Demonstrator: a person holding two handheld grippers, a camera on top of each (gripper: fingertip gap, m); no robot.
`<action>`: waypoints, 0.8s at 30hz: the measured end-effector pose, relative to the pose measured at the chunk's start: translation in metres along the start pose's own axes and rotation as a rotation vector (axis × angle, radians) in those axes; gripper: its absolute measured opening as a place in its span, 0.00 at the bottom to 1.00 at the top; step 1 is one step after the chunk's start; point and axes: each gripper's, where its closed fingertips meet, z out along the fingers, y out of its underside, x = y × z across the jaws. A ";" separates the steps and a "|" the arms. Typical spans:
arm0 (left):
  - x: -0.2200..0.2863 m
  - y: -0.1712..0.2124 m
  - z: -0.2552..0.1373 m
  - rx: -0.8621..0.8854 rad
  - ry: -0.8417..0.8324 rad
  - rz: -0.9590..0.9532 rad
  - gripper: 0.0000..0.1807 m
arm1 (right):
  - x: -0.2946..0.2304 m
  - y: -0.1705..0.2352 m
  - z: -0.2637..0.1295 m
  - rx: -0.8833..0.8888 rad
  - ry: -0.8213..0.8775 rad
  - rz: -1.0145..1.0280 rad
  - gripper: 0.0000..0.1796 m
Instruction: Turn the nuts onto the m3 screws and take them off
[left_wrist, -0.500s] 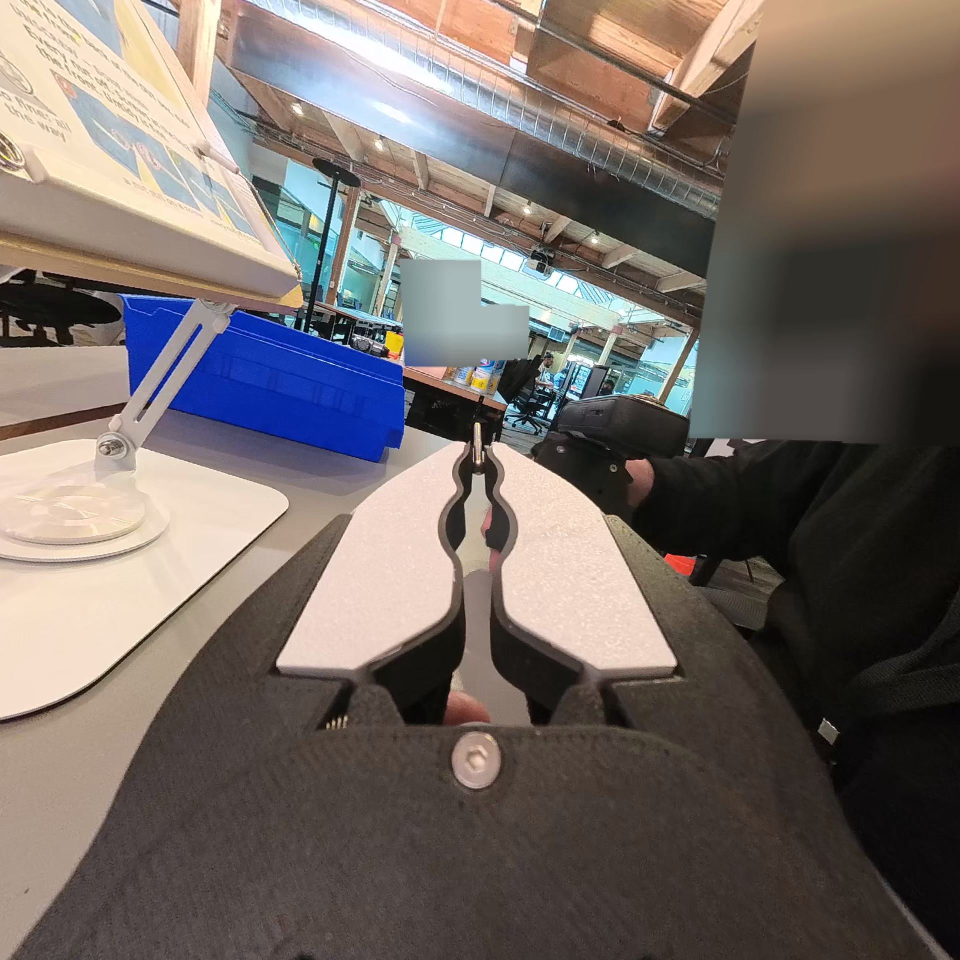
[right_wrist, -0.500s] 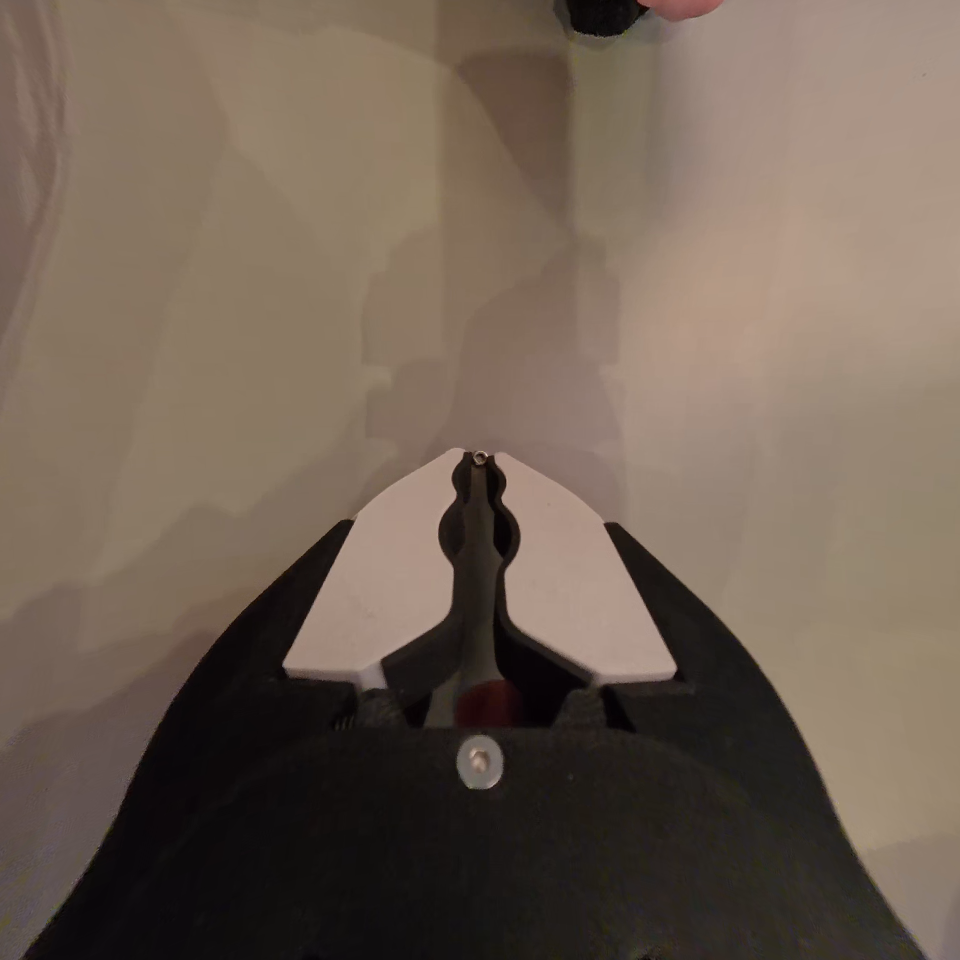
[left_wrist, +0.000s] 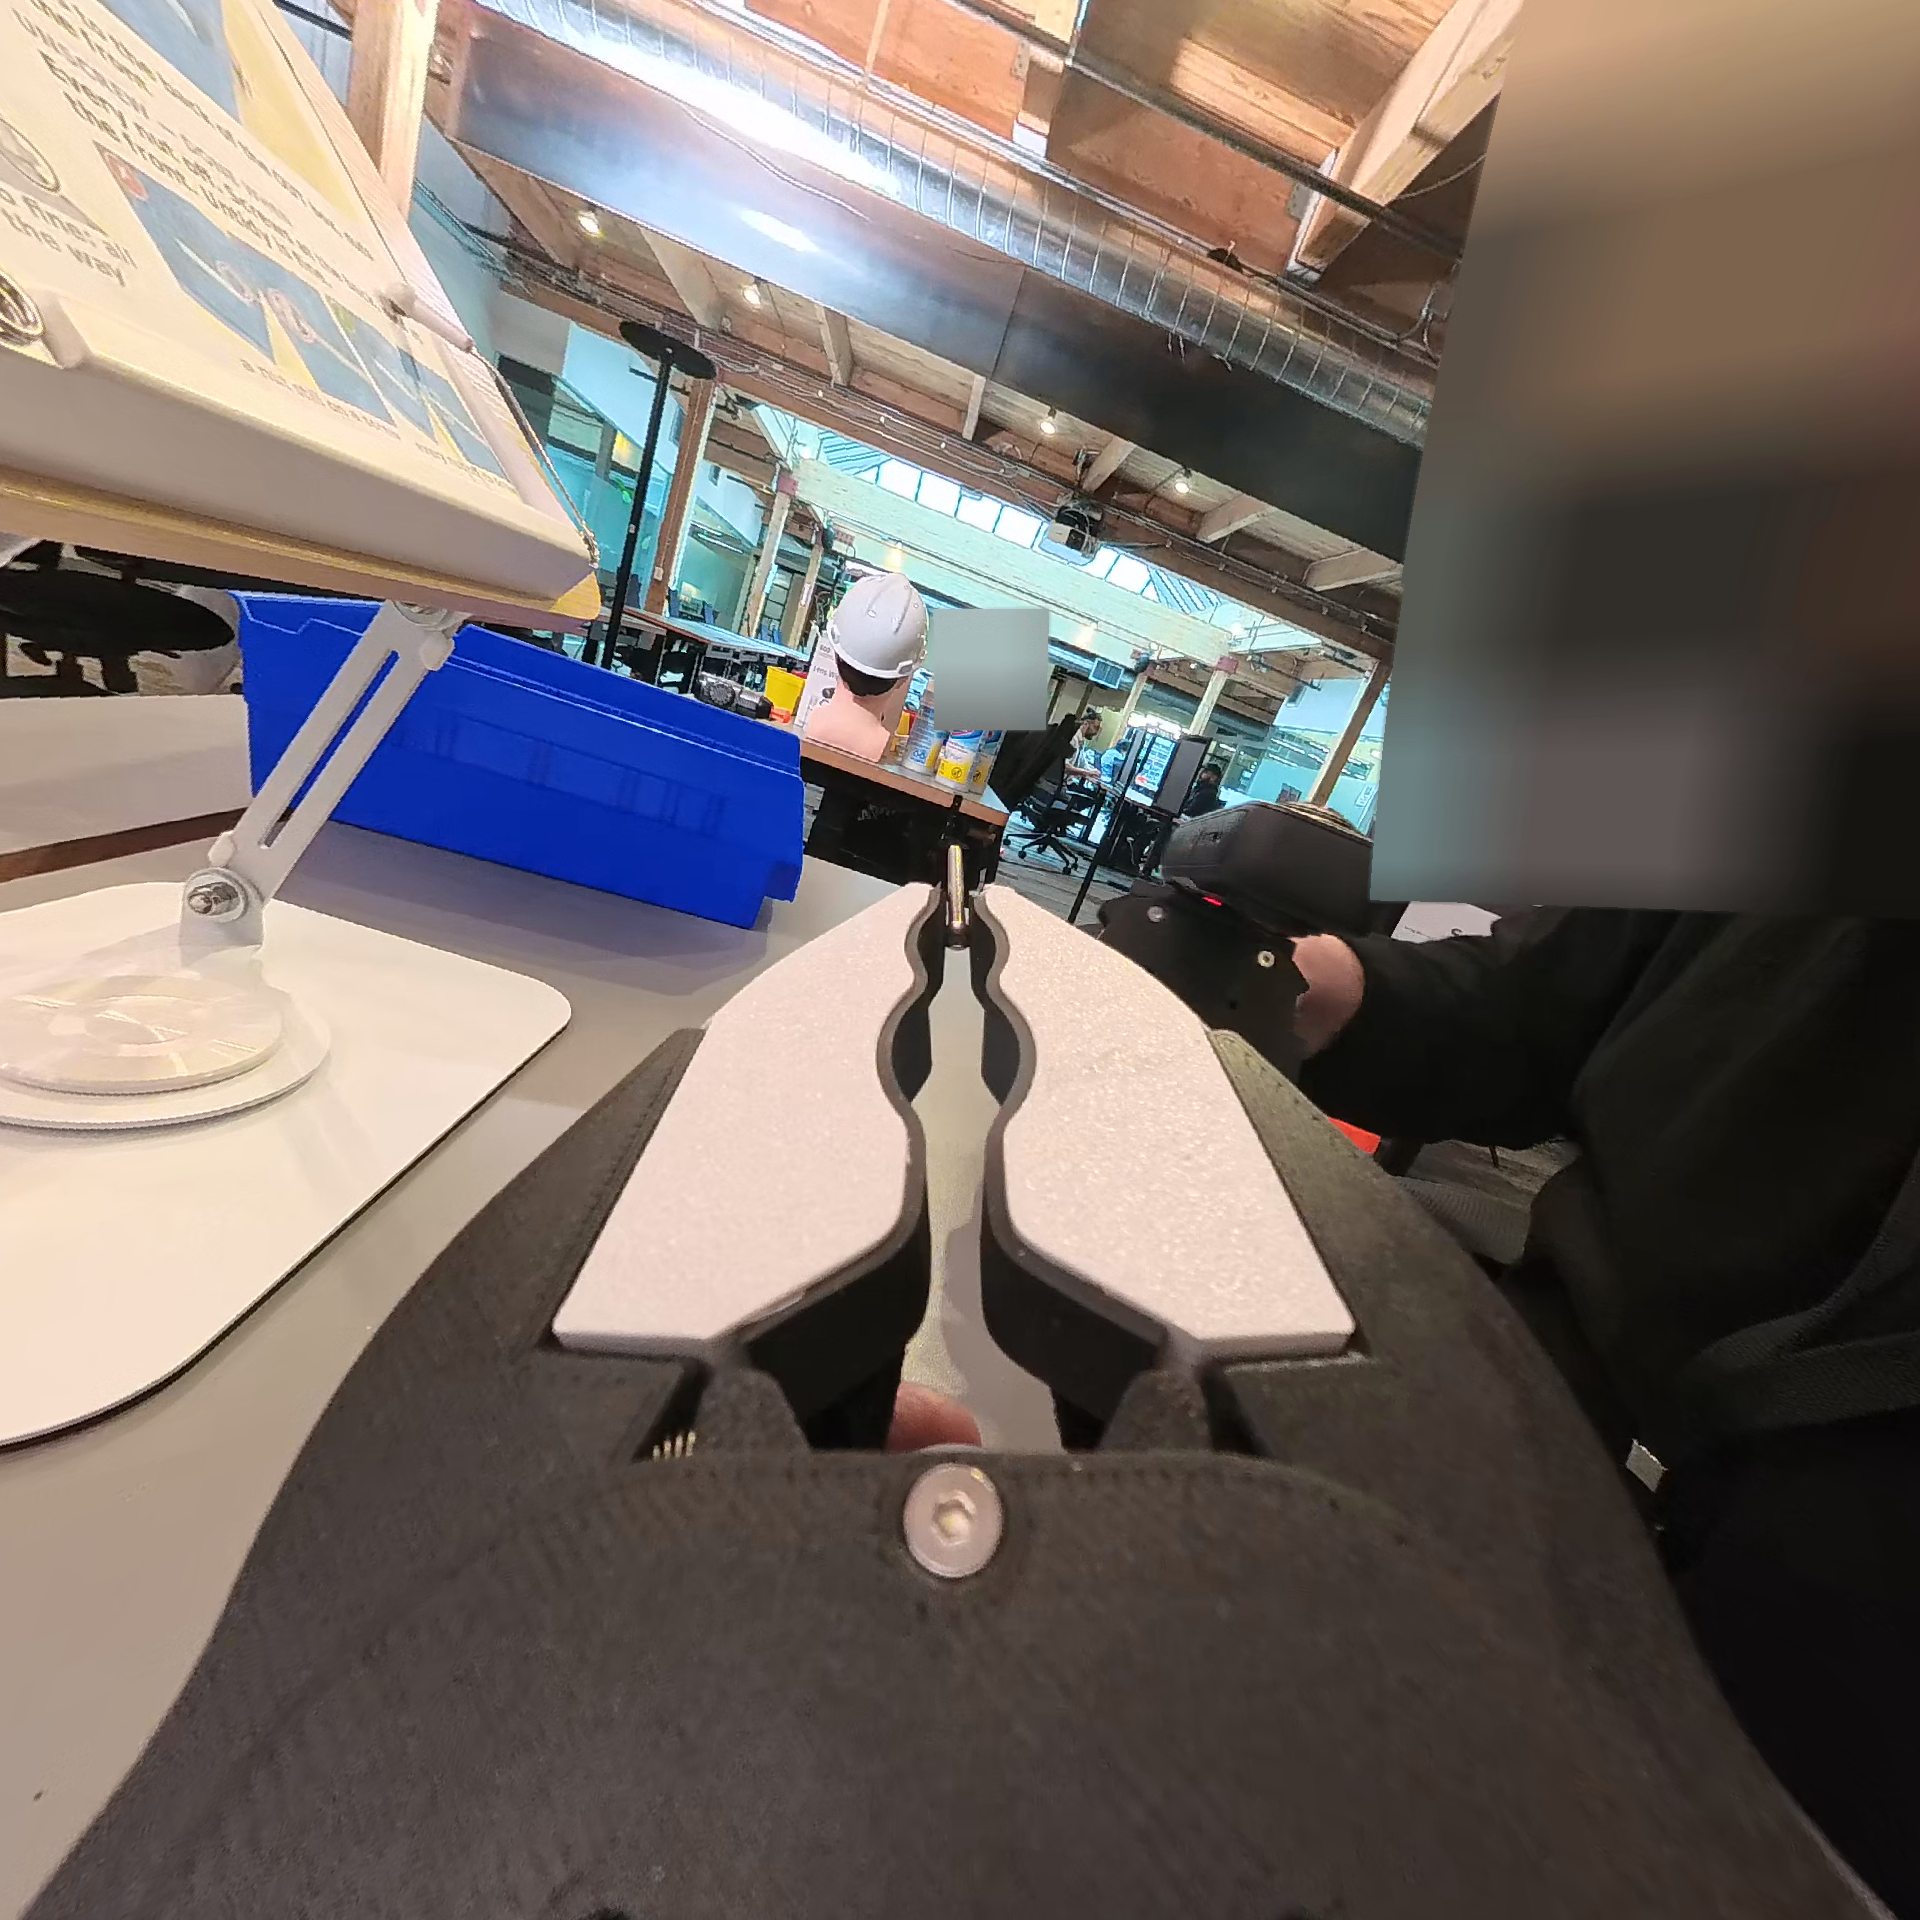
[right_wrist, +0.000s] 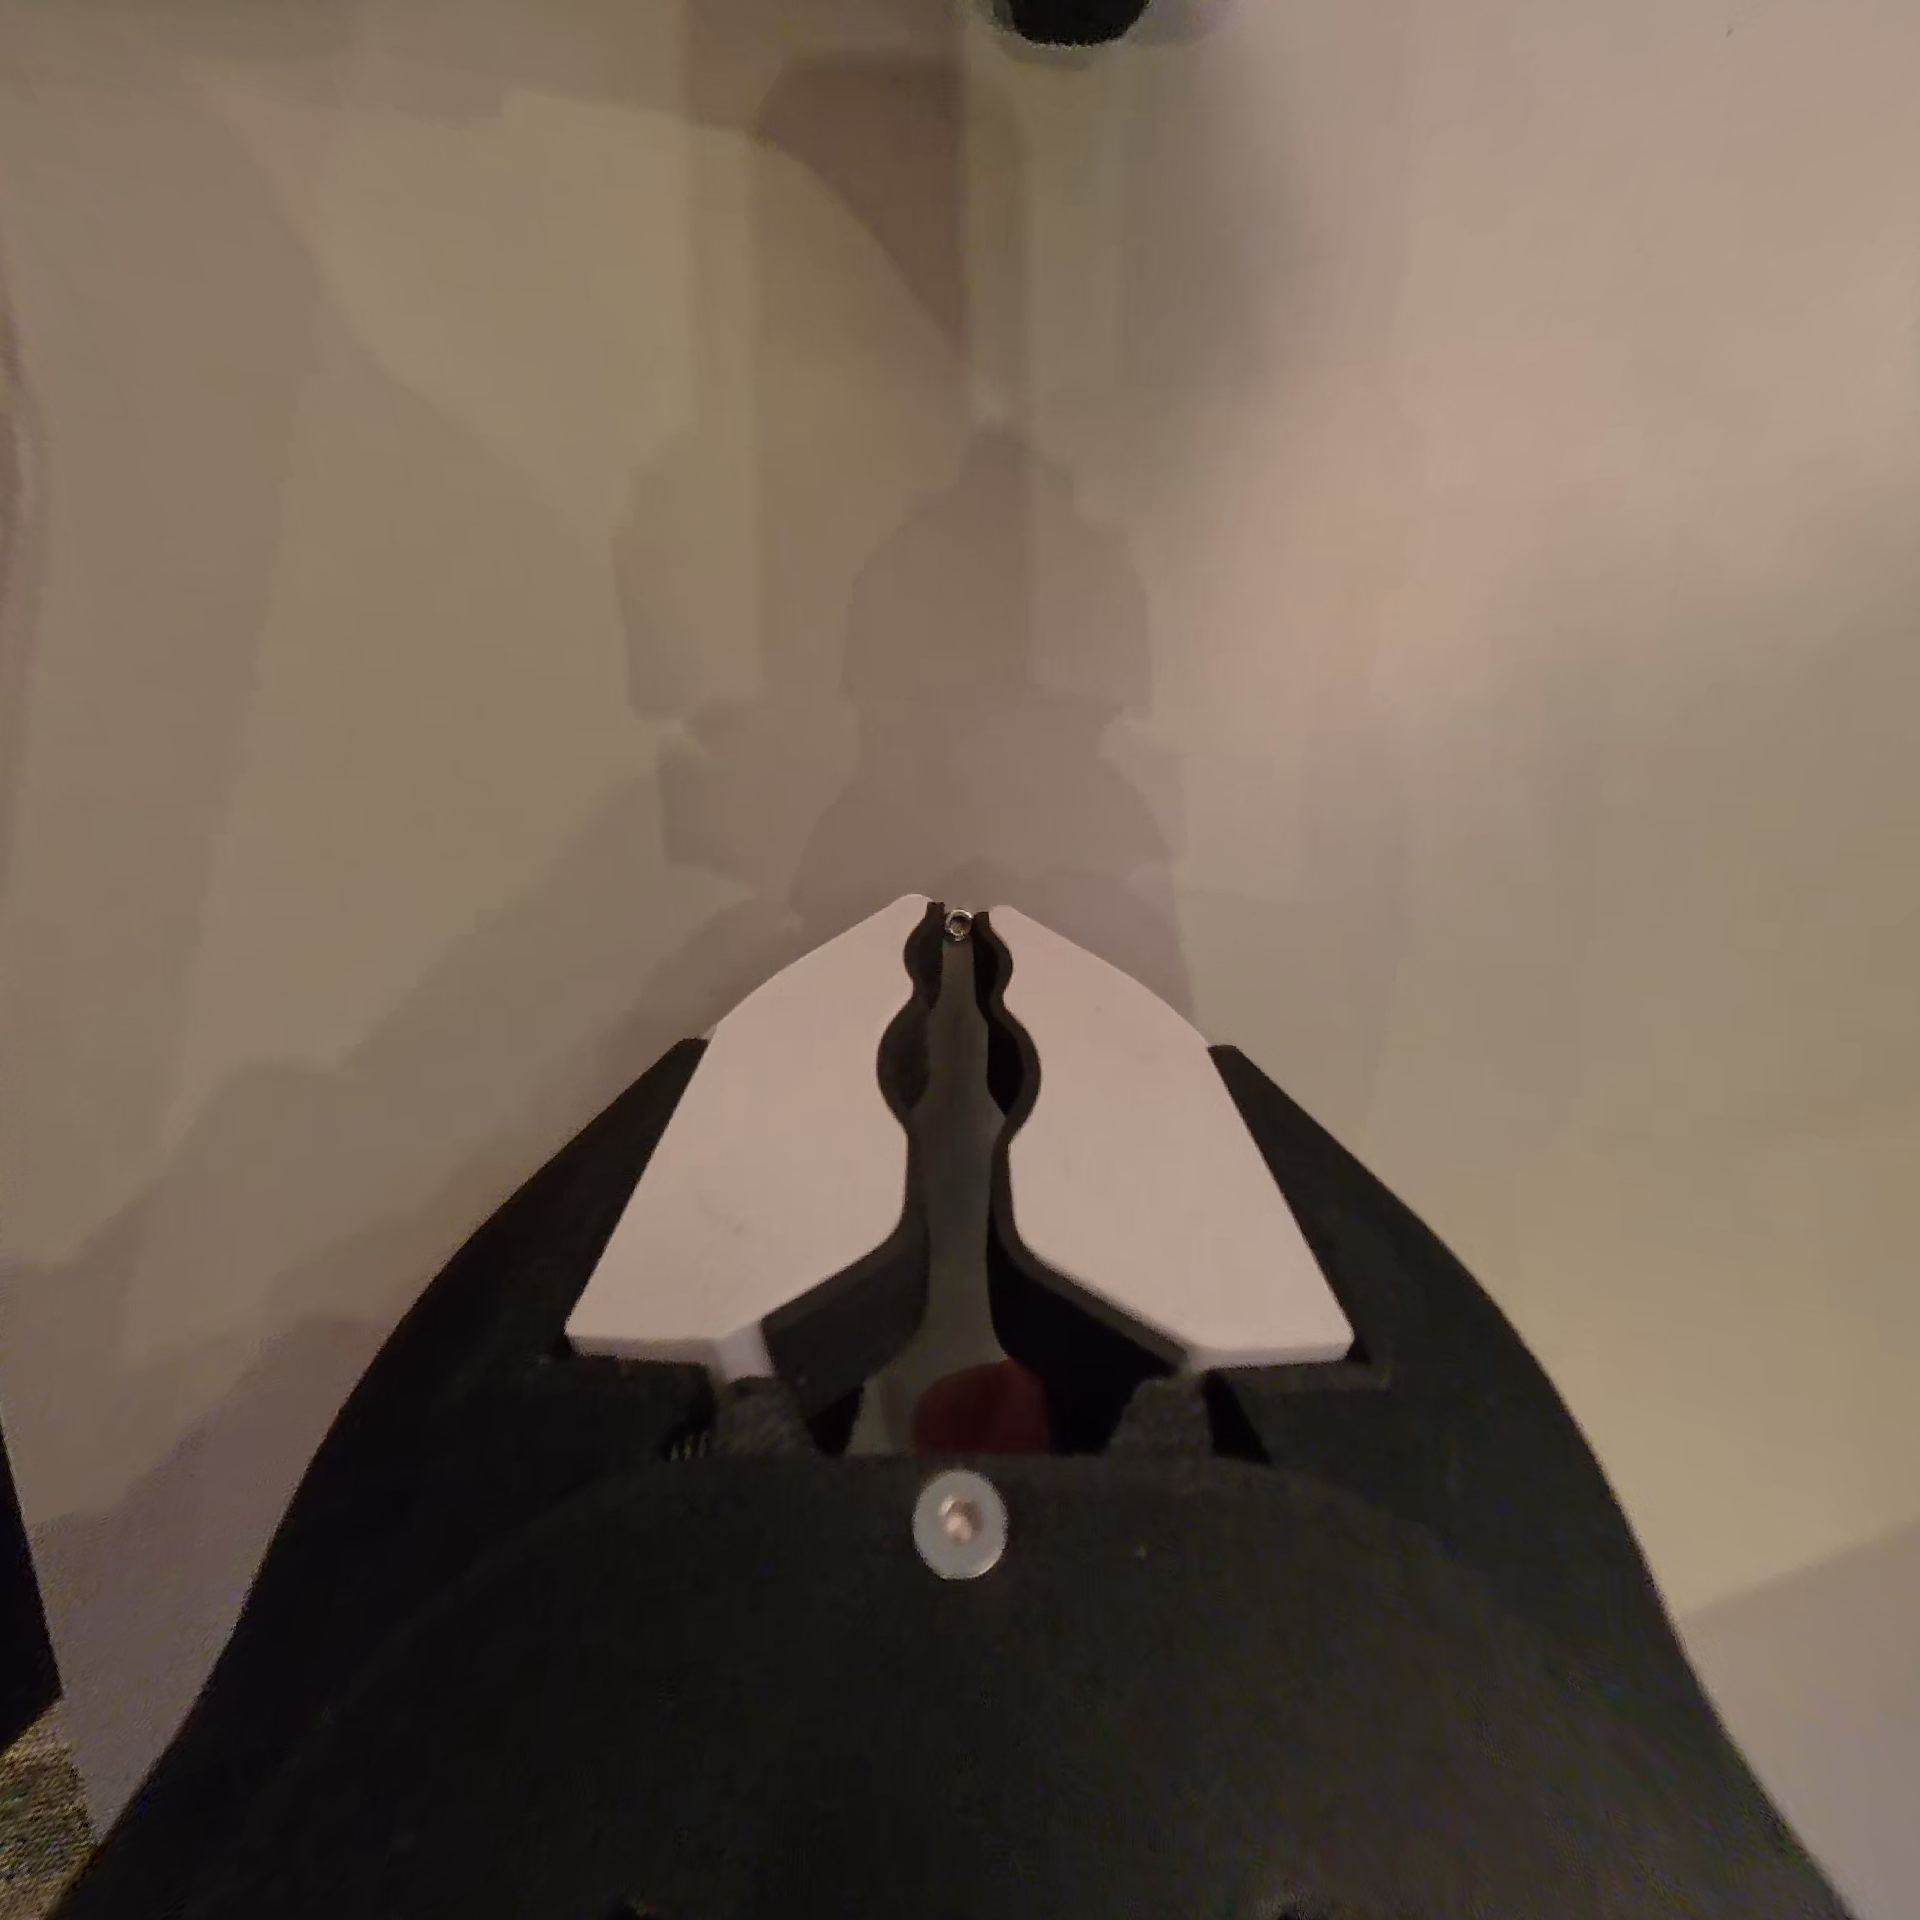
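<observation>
Steel looked the trouble: the left gripper (left_wrist: 954, 914) was pinched on a thin, stiff m3 screw (left_wrist: 953, 883) by its lower end, while the right gripper (right_wrist: 958, 920) nipped a tiny nut (right_wrist: 957, 921) (light, slippery, easily dropped, I judged) at its tips.

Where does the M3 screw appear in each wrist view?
Left wrist view: the screw is just above centre, pinched upright at the tips of the left hand-held gripper.
Right wrist view: not in it; the right hand-held gripper pinches only a small nut.
Shared landmark: probably the pale table.
</observation>
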 end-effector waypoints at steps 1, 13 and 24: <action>0.000 0.000 0.000 0.000 0.001 0.000 0.02 | 0.000 0.000 0.000 -0.004 0.006 0.007 0.03; 0.001 0.000 0.000 0.000 0.001 0.002 0.02 | 0.000 -0.003 0.001 0.056 0.030 -0.003 0.03; 0.003 -0.003 0.001 0.040 0.029 -0.040 0.02 | 0.021 -0.041 -0.046 0.305 0.138 -0.063 0.03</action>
